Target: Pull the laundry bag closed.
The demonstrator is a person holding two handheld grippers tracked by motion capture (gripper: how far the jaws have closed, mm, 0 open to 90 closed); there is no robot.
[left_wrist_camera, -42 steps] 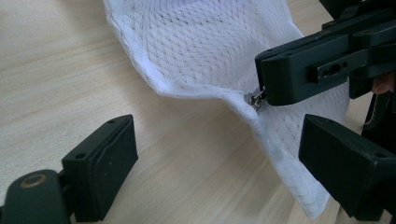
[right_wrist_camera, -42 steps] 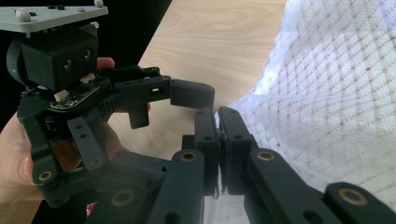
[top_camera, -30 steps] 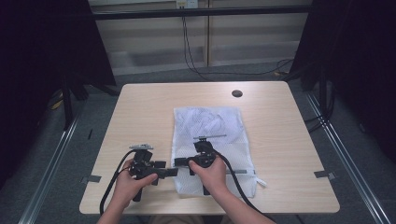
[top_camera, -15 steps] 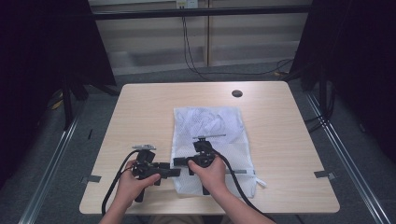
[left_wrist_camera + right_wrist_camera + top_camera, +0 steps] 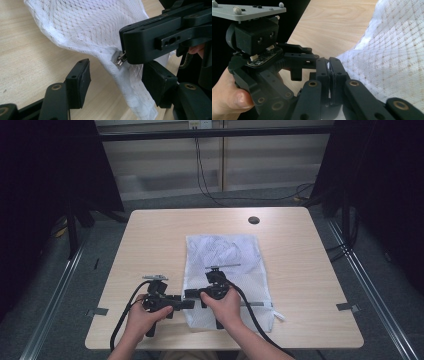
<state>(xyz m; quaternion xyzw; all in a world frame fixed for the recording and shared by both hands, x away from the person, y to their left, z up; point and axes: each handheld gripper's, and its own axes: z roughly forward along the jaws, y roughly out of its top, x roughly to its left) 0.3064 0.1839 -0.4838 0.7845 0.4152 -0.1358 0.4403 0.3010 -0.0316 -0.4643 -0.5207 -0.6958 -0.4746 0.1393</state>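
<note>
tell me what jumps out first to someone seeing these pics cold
A white mesh laundry bag lies flat in the middle of the pale wooden table. At its near-left corner both hands meet: the right gripper is shut on the bag's small metal zipper pull, lifting the mesh, while the left gripper waits open around that lifted edge.

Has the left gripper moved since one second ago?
Barely, if at all: the left gripper stays at the mesh bag's near left edge, on the table.
</note>
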